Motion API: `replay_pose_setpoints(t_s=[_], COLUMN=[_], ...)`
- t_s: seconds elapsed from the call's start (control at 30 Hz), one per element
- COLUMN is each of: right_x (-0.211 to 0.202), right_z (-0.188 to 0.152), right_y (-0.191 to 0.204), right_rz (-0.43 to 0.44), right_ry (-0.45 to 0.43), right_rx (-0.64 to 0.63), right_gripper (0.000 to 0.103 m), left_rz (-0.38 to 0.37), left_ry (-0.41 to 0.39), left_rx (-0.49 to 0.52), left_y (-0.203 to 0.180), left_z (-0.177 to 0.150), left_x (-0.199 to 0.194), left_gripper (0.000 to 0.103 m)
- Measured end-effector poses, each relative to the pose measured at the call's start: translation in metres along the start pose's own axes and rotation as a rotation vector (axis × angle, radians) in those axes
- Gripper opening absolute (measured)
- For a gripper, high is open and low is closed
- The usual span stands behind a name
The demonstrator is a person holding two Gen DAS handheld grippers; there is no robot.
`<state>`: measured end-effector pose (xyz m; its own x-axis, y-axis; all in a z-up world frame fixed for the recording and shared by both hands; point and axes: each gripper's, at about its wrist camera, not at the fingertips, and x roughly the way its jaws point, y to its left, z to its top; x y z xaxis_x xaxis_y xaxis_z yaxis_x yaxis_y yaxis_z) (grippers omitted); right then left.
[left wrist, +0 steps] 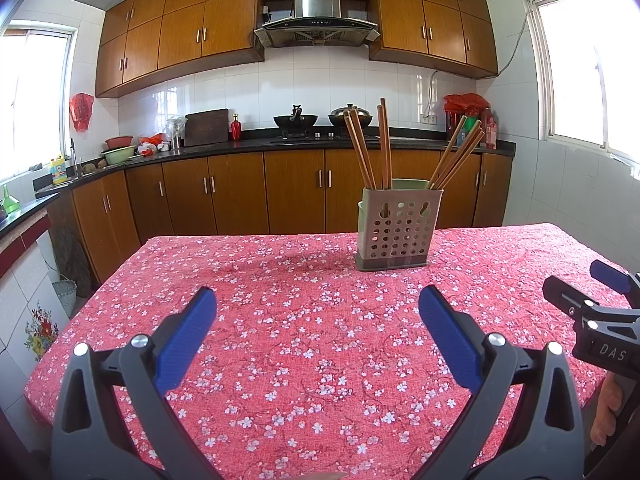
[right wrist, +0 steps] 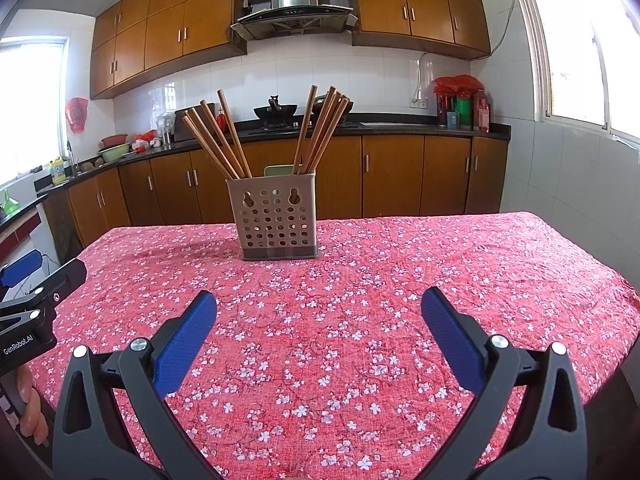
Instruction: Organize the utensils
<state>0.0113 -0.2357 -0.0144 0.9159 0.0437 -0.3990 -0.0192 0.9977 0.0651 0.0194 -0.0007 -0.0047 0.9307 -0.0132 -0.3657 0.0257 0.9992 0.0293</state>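
Observation:
A beige perforated utensil holder (left wrist: pixel 400 228) (right wrist: pixel 274 220) stands upright on the far middle of the table. Several brown wooden chopsticks (left wrist: pixel 362 148) (right wrist: pixel 218 140) stick out of it, leaning left and right in two bunches. My left gripper (left wrist: pixel 318 300) is open and empty, low over the table, well in front of and left of the holder. My right gripper (right wrist: pixel 319 302) is open and empty, in front of and right of the holder. The right gripper also shows at the right edge of the left wrist view (left wrist: pixel 580 280), the left one at the left edge of the right wrist view (right wrist: pixel 44 264).
The table carries a red floral cloth (left wrist: pixel 280 340) (right wrist: pixel 400 300). Behind it runs a kitchen counter (left wrist: pixel 260 144) with woks on a stove (left wrist: pixel 296 120), a chopping board, bowls and bottles. Wooden cabinets line the wall. Tiled walls and windows flank both sides.

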Motion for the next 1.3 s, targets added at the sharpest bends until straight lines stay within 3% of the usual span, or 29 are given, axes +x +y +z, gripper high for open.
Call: replay_pose_setpoints(t_s=[1.3], right_x=[-0.0001], right_z=[0.0018], right_y=[0.0018], right_rz=[-0.007], right_ry=[-0.002], right_rx=[-0.001], right_gripper=[0.101], left_rz=[0.0], left_ry=[0.005], left_rx=[-0.008], left_y=[-0.0026], left_z=[-0.0025], left_x=[0.0032], left_gripper=[0.099])
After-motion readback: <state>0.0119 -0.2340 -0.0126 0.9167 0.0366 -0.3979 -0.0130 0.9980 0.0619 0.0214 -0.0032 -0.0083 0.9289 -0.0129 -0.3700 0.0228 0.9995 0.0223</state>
